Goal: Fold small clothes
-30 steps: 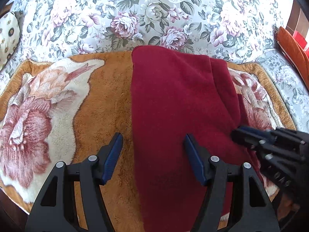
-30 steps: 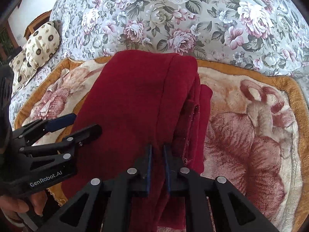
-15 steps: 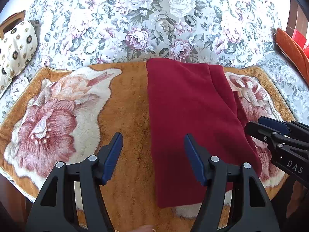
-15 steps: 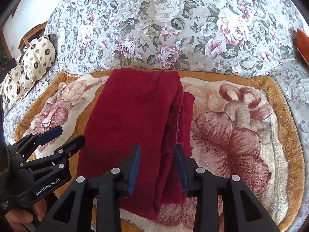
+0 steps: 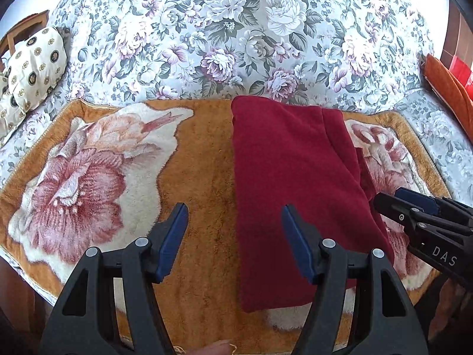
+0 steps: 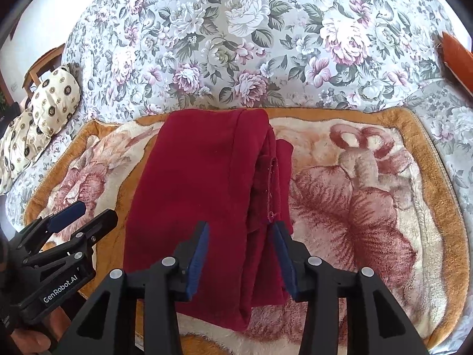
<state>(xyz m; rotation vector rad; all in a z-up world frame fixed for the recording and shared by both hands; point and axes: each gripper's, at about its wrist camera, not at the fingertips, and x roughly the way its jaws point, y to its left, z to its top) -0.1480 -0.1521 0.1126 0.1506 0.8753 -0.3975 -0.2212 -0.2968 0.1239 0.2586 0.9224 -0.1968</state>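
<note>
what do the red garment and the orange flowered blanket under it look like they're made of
Red garment: looks like fleece or brushed knit, matte with soft fuzzy nap and thick rolled folds. Orange flowered blanket: seems plush synthetic pile; shaggy tufted fibres with slight sheen.

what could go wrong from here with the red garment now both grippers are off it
1. The folded red garment has loose layered edges on its right side; they may spring open once released, as the right gripper is opening above them.
2. Its near end lies close to the orange floral blanket's front edge, so a nudge could drag it off.
3. The left gripper, open, straddles the garment's left edge and could snag it.
</note>
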